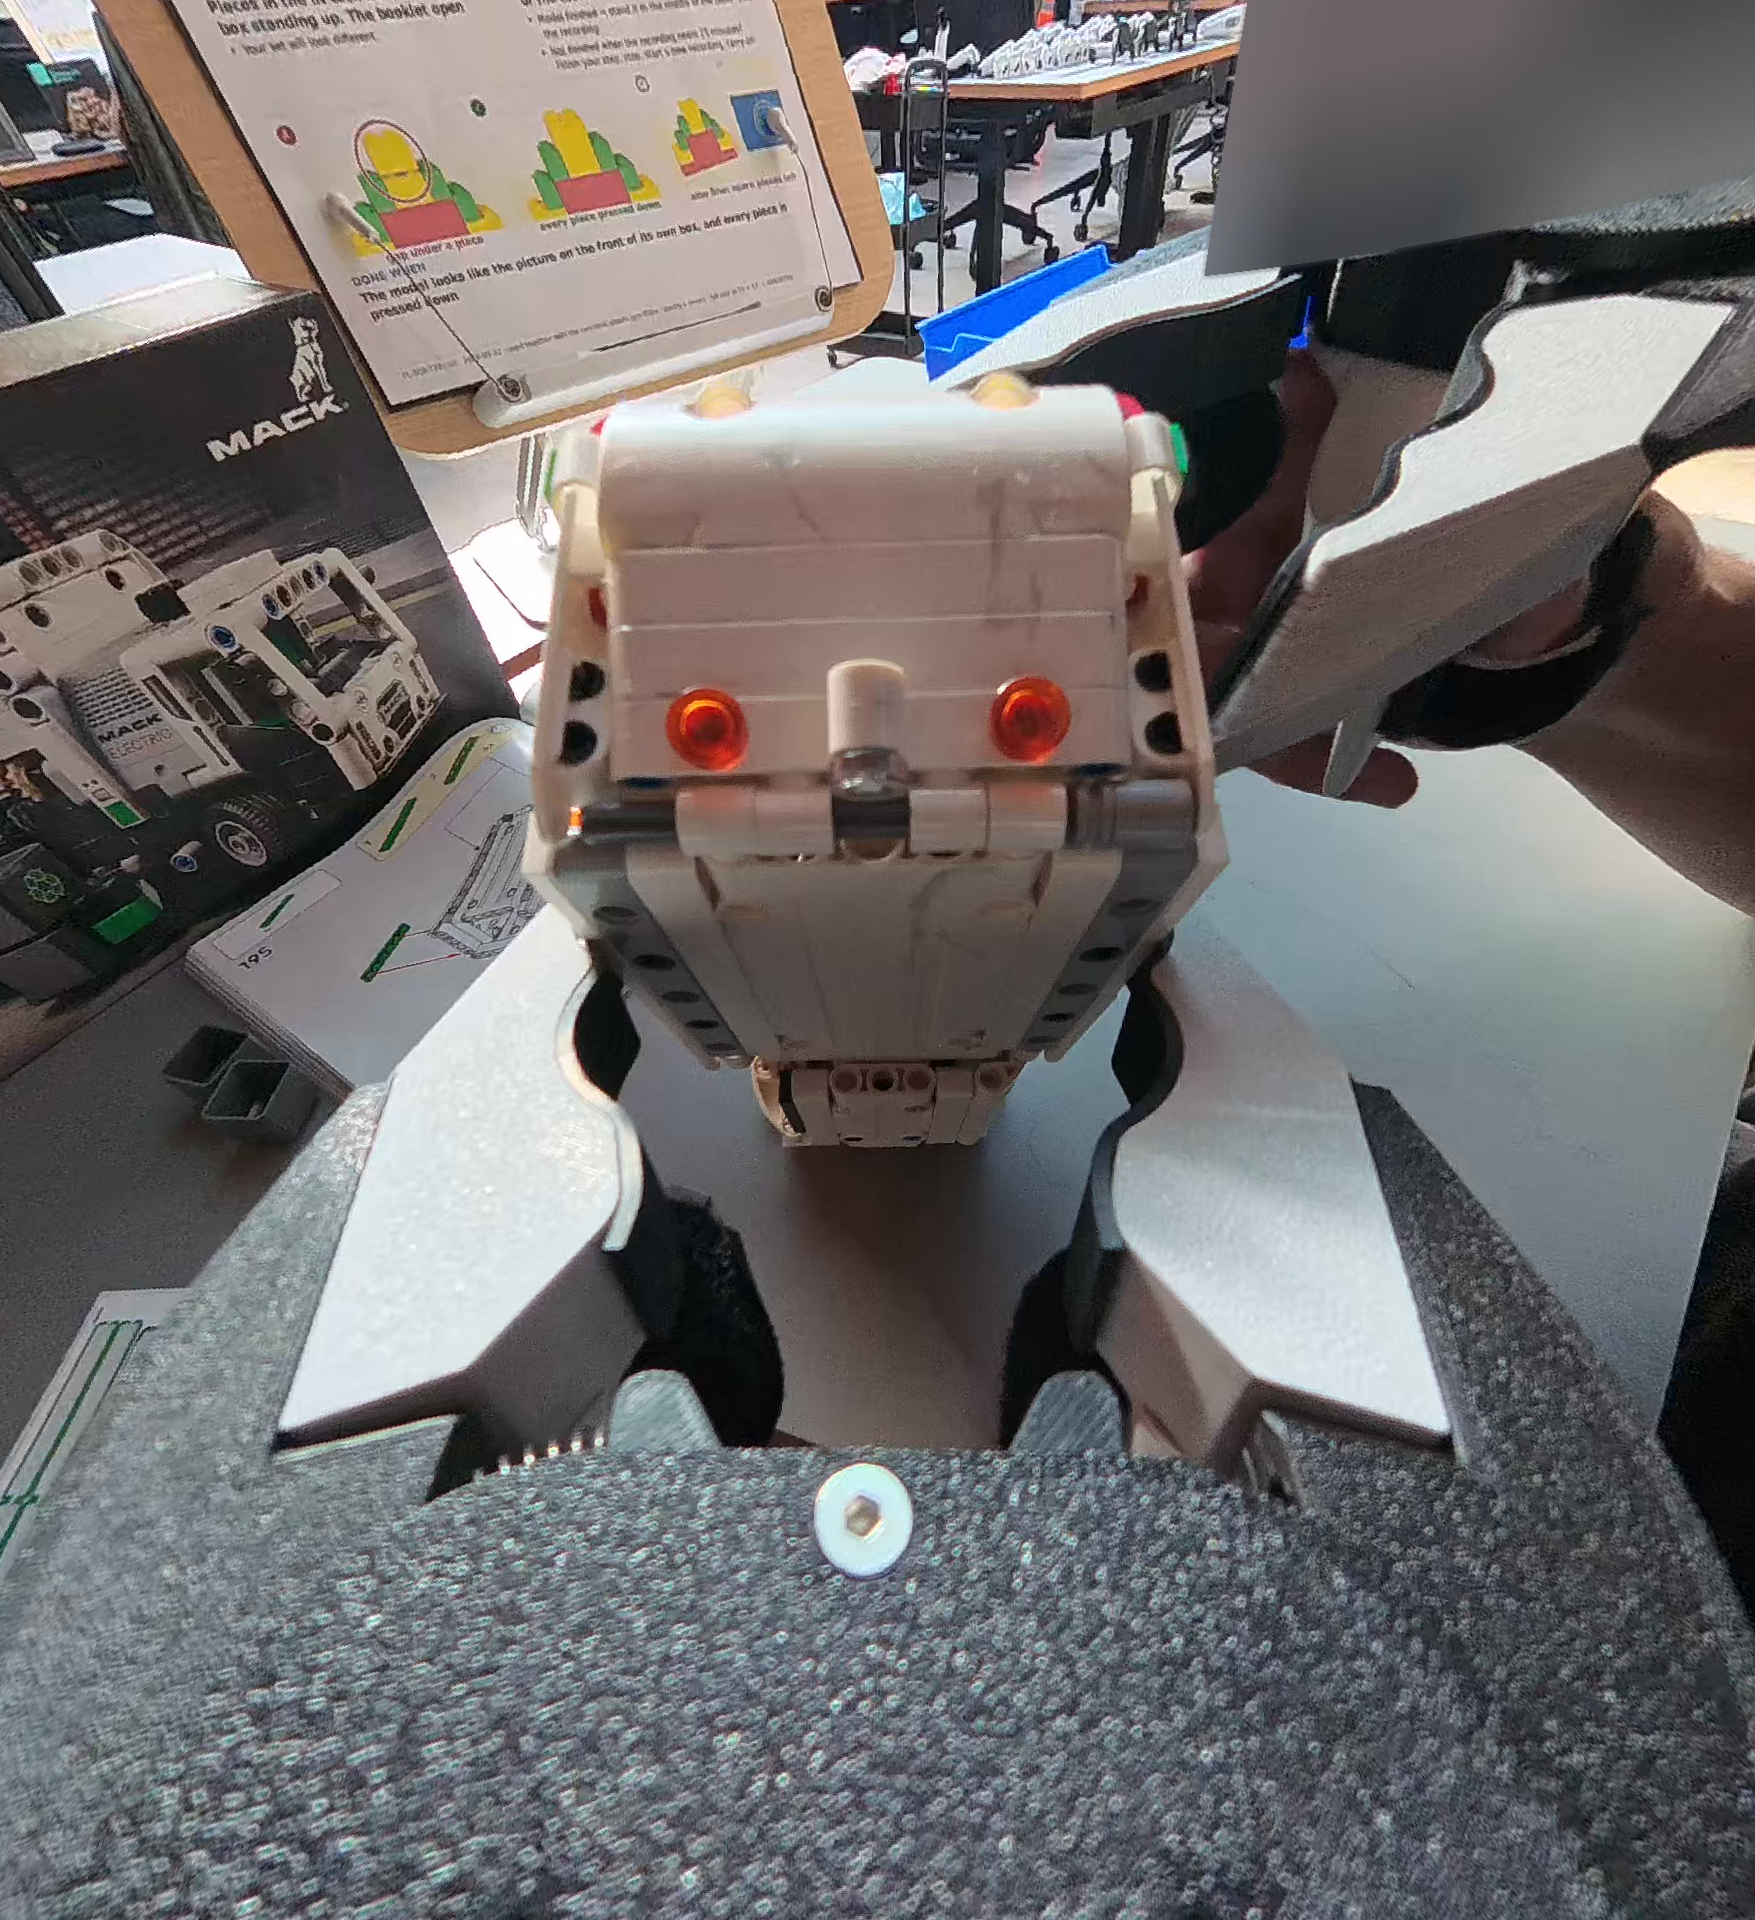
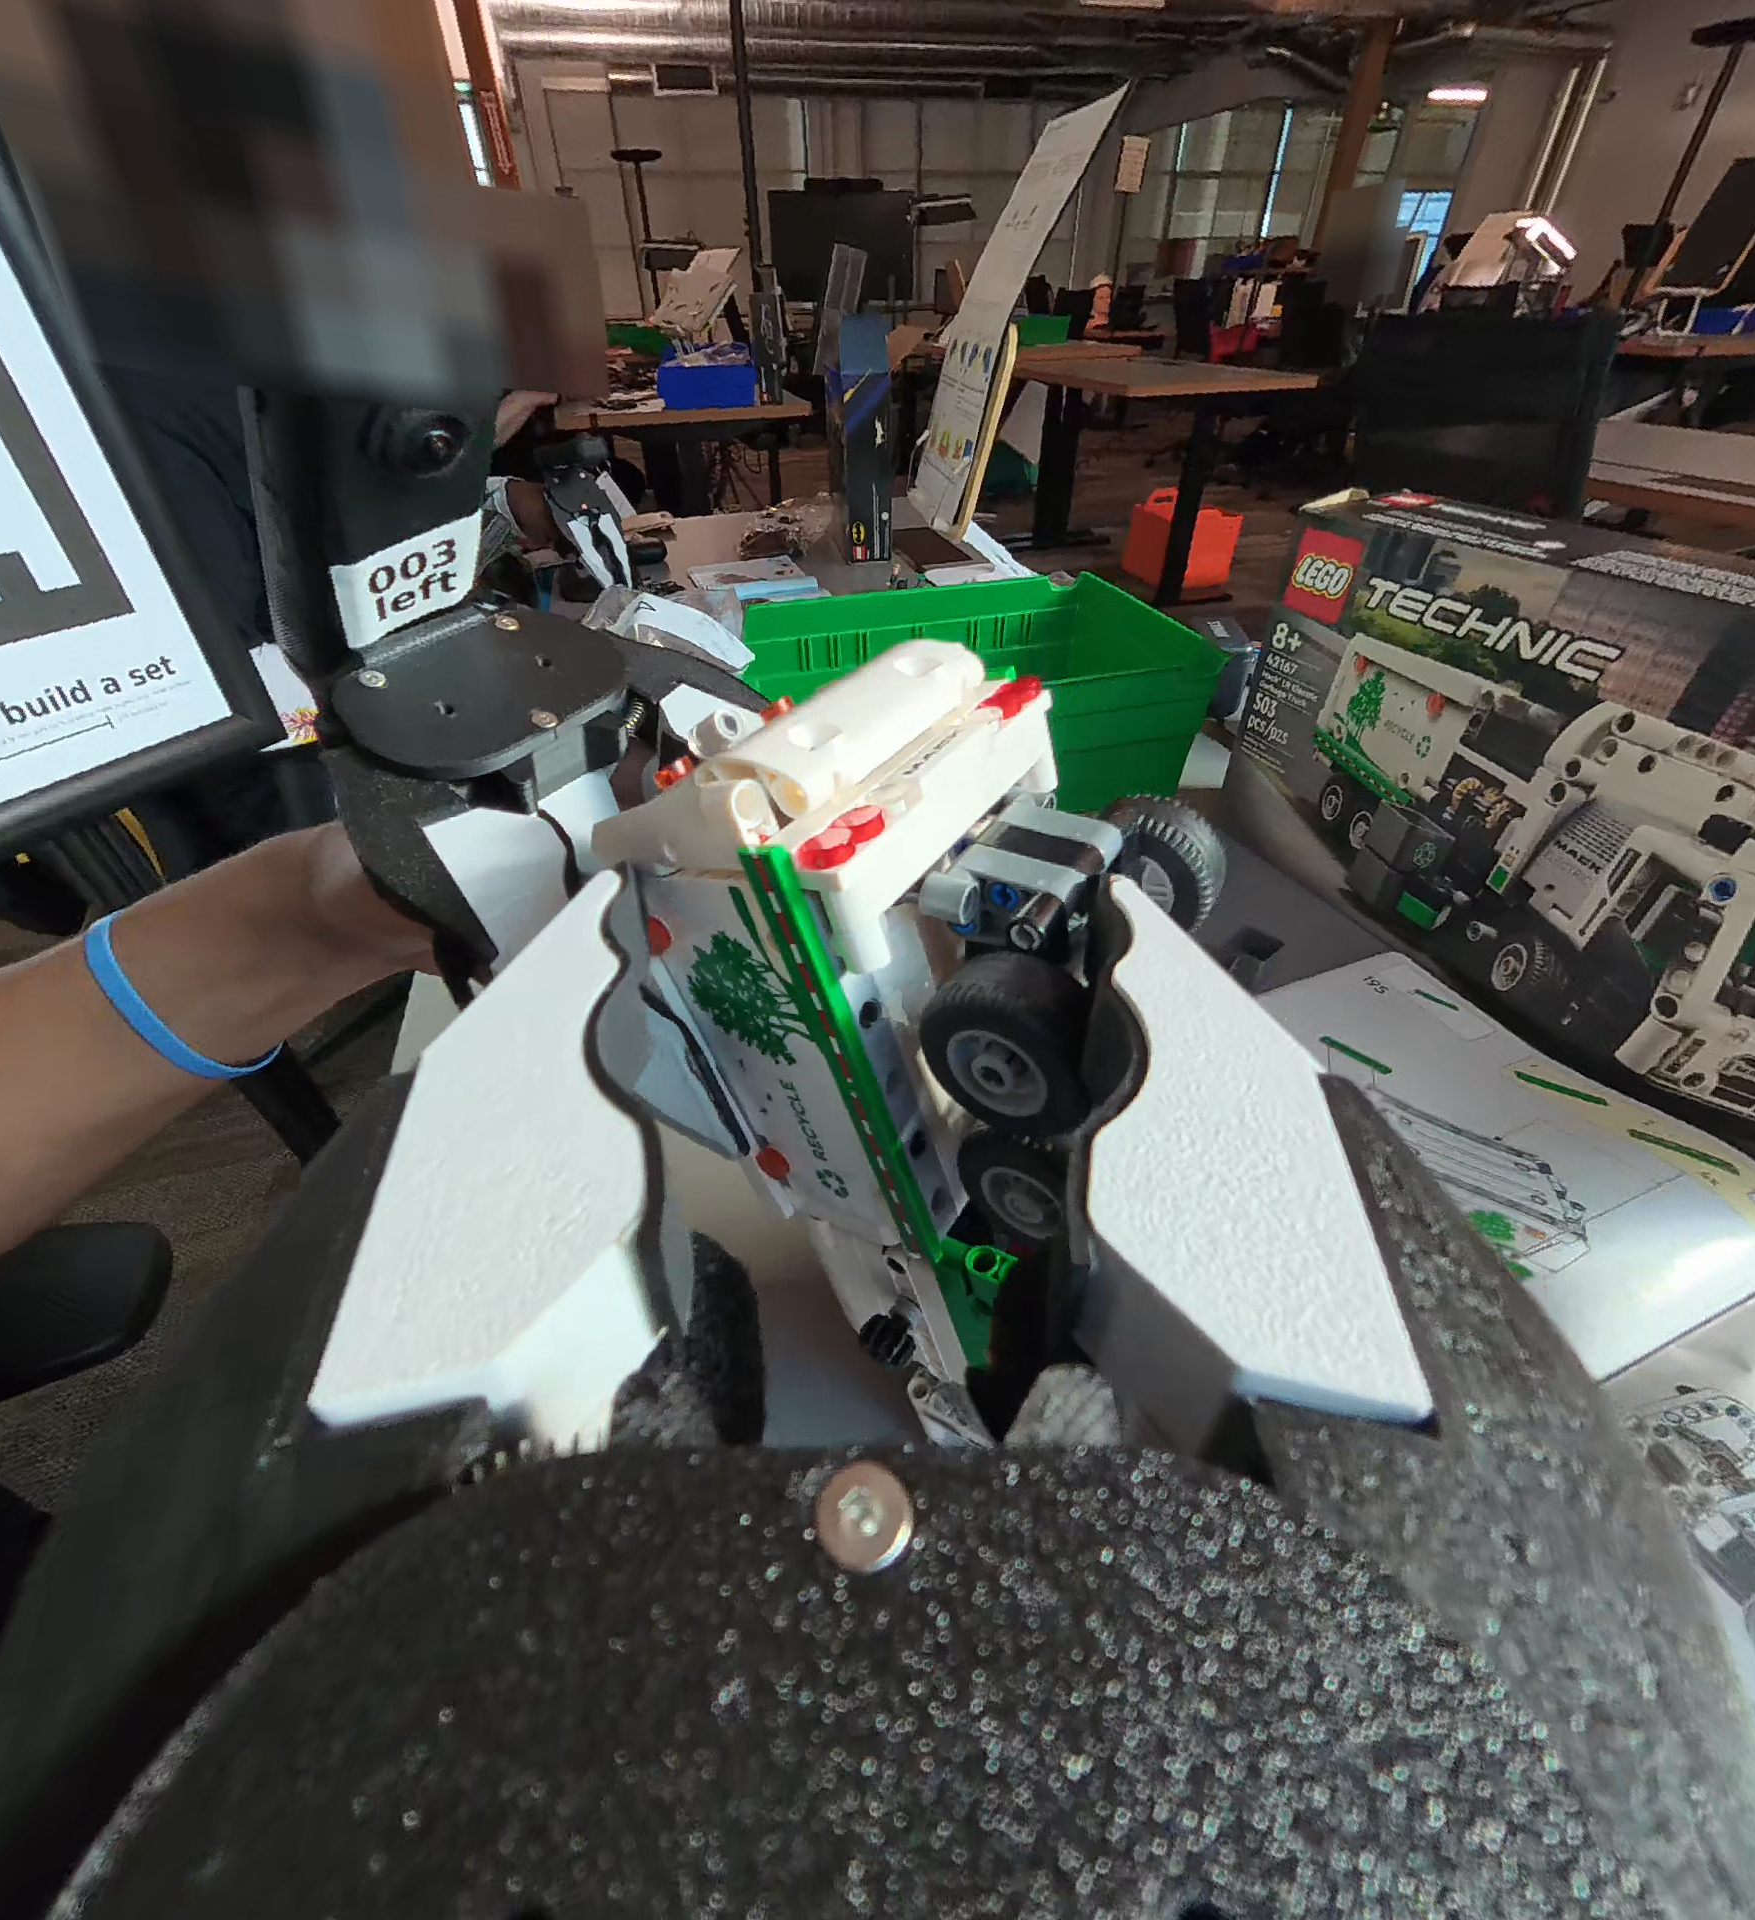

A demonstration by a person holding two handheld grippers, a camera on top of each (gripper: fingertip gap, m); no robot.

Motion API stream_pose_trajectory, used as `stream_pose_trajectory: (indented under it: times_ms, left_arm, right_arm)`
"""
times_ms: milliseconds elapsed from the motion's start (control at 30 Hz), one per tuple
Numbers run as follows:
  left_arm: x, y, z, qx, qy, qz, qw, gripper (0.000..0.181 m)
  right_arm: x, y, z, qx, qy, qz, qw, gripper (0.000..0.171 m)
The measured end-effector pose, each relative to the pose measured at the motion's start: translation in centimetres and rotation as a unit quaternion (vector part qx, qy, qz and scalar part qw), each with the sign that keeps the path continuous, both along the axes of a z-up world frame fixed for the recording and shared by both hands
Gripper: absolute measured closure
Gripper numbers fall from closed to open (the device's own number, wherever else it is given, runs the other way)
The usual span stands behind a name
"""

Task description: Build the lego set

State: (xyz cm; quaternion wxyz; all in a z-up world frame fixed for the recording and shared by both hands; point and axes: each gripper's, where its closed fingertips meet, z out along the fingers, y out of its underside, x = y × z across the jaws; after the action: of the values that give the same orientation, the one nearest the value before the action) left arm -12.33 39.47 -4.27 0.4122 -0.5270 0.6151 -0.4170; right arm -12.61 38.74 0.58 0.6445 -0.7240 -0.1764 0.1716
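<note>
The white lego truck (image 1: 868,582) is tipped up on end above the dark table (image 1: 1424,987). It has orange round lights, grey side beams and a green stripe with a tree sticker (image 2: 748,987). My left gripper (image 1: 871,997) is shut on the truck's grey sides. My right gripper (image 2: 862,935) is shut on the truck (image 2: 831,1091), with one finger on the stickered side and the other against the black wheels (image 2: 1008,1039). One of the right gripper's fingers (image 1: 1475,520) shows at the upper right of the left wrist view. One of the left gripper's fingers (image 2: 499,873) shows behind the truck in the right wrist view.
The set's box (image 1: 125,675) (image 2: 1579,779) stands beside the open instruction booklet (image 1: 385,883) (image 2: 1527,1195). A green bin (image 2: 956,665) sits behind the truck. A wooden board with a sheet (image 1: 540,208) stands at the back. Small grey pieces (image 1: 239,1081) lie near the booklet.
</note>
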Motion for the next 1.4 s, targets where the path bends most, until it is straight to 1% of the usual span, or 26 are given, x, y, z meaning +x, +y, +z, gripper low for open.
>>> stream_pose_trajectory:
  times_ms: [67,133,233,433,667,1033,1100,1300,1400]
  left_arm:
    - [0.0,0.1,0.0,0.000,0.004,0.003,1.000,0.088]
    - [0.0,0.0,0.0,0.001,0.005,0.005,1.000,0.088]
    - [0.1,0.0,0.0,0.002,0.008,0.008,1.000,0.088]
    - [0.1,0.0,-0.1,0.005,0.017,0.017,1.000,0.088]
    - [0.2,0.0,0.0,0.004,0.021,0.025,0.999,0.088]
    - [0.1,0.0,-0.2,0.008,0.031,0.020,0.999,0.088]
    - [0.2,0.0,-0.2,0.006,0.029,0.019,0.999,0.088]
    - [0.2,-0.1,-0.2,0.006,0.015,0.020,1.000,0.087]
    - [0.2,0.0,0.1,0.013,0.003,0.036,0.999,0.085]
  right_arm:
    - [0.0,0.1,0.1,-0.010,0.013,-0.004,1.000,0.086]
    - [0.0,0.0,0.5,-0.022,0.051,0.000,0.998,0.086]
    - [0.3,0.0,1.0,-0.044,0.108,0.012,0.993,0.091]
    - [0.2,0.2,0.9,-0.064,0.076,-0.019,0.995,0.087]
    - [0.4,0.4,0.9,-0.070,0.072,-0.038,0.994,0.088]
    - [0.3,0.3,0.8,-0.060,0.076,-0.033,0.995,0.091]
    - [0.4,0.3,0.8,-0.064,0.083,-0.027,0.994,0.092]
    - [0.5,0.2,0.9,-0.067,0.080,-0.021,0.994,0.090]
    - [0.7,0.1,1.2,-0.060,0.094,-0.016,0.994,0.092]
